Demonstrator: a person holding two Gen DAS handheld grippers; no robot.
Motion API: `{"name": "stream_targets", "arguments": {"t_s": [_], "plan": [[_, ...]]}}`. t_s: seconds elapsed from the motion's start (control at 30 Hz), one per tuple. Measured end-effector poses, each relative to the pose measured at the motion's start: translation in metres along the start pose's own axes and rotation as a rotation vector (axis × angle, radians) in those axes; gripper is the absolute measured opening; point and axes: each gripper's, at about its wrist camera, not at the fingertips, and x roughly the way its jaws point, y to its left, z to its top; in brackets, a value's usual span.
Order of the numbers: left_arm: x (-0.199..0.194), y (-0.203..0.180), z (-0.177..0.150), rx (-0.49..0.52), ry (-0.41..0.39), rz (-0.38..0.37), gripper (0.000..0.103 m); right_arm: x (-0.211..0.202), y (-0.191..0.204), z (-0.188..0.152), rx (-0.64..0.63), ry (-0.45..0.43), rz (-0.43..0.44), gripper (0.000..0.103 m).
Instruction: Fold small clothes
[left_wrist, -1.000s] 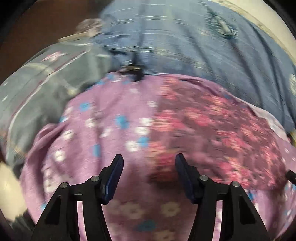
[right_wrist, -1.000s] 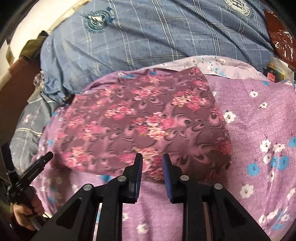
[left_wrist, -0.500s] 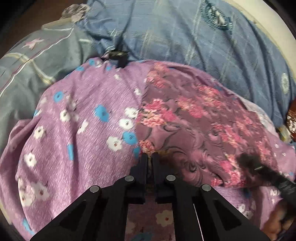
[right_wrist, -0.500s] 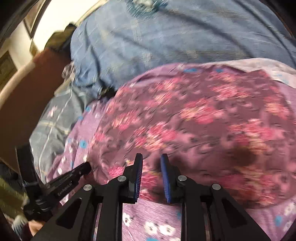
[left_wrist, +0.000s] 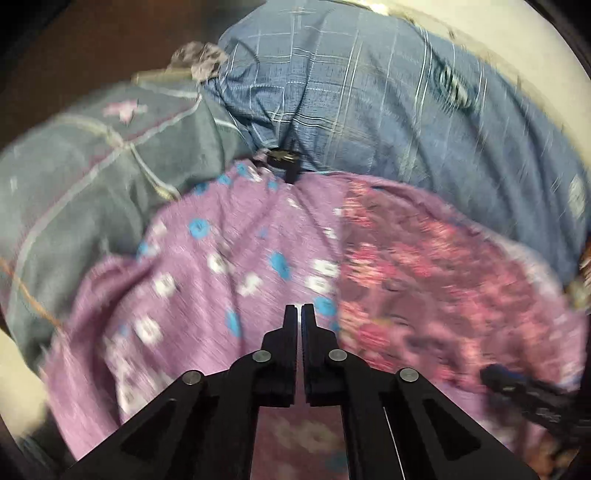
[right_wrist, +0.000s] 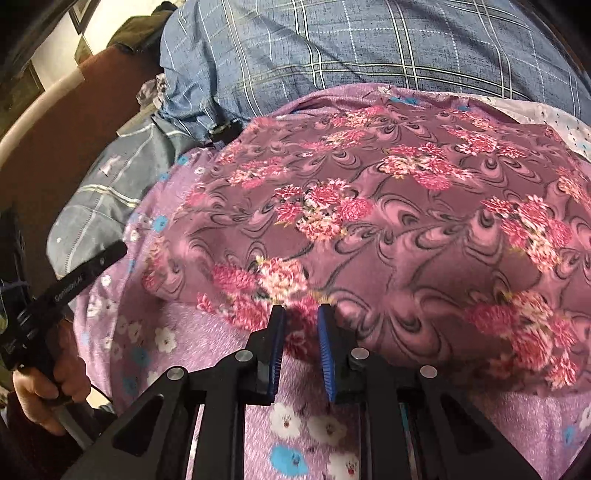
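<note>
Bedding fills both views: a blue checked cover (right_wrist: 369, 44) lies at the far side, with a grey striped cover (left_wrist: 92, 173) to its left. Nearer lies a lilac sheet (left_wrist: 221, 280) printed with white and blue flowers. The maroon flowered cloth (right_wrist: 388, 221) rests flat on this sheet, its near edge toward the grippers. The right gripper (right_wrist: 300, 314) is clenched on that near edge, with a fold of cloth between its blue pads. The left gripper (left_wrist: 299, 314) is closed tip to tip over the lilac sheet, just left of the cloth, grasping nothing. The left wrist view is blurred.
</note>
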Motion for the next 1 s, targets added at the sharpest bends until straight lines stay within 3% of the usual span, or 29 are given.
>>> {"name": "stream_targets", "arguments": {"t_s": [0.1,0.13,0.17,0.3,0.37,0.4,0.43,0.5,0.63,0.73,0.8,0.83,1.0], "plan": [[0.003,-0.009,-0.009,-0.051,0.109,-0.145,0.025,-0.013,-0.006,0.006,0.033,-0.065,0.033,0.021],[0.007,-0.011,-0.011,-0.087,0.15,-0.175,0.043,-0.015,-0.007,0.008,0.045,-0.08,0.044,0.021],[0.011,-0.013,-0.017,-0.138,0.19,-0.218,0.053,-0.018,-0.009,0.012,0.065,-0.105,0.061,0.021],[0.03,-0.011,-0.024,-0.272,0.3,-0.273,0.058,-0.02,-0.009,0.023,0.097,-0.188,0.089,0.021],[0.045,-0.006,-0.024,-0.337,0.339,-0.283,0.061,-0.003,-0.008,0.026,0.089,-0.14,0.053,0.021],[0.054,-0.001,-0.022,-0.385,0.345,-0.285,0.061,0.006,-0.008,0.026,0.084,-0.095,0.041,0.021],[0.058,0.002,-0.02,-0.419,0.336,-0.293,0.061,0.025,-0.01,0.024,0.073,0.006,0.013,0.02],[0.069,0.003,-0.013,-0.458,0.306,-0.301,0.062,0.019,-0.009,0.023,0.063,-0.03,0.018,0.017],[0.091,-0.002,-0.004,-0.501,0.27,-0.296,0.061,0.01,-0.02,0.025,0.095,-0.023,0.063,0.019],[0.103,-0.012,-0.007,-0.489,0.209,-0.3,0.06,0.015,-0.028,0.023,0.105,-0.003,0.079,0.013],[0.113,-0.024,-0.011,-0.416,0.18,-0.268,0.048,0.015,-0.03,0.022,0.096,-0.004,0.093,0.012],[0.114,-0.028,-0.013,-0.388,0.173,-0.246,0.035,0.016,-0.029,0.021,0.09,-0.004,0.094,0.012],[0.114,-0.051,-0.015,-0.309,0.143,-0.231,0.025,0.002,-0.028,0.022,0.08,-0.069,0.113,0.016]]}}
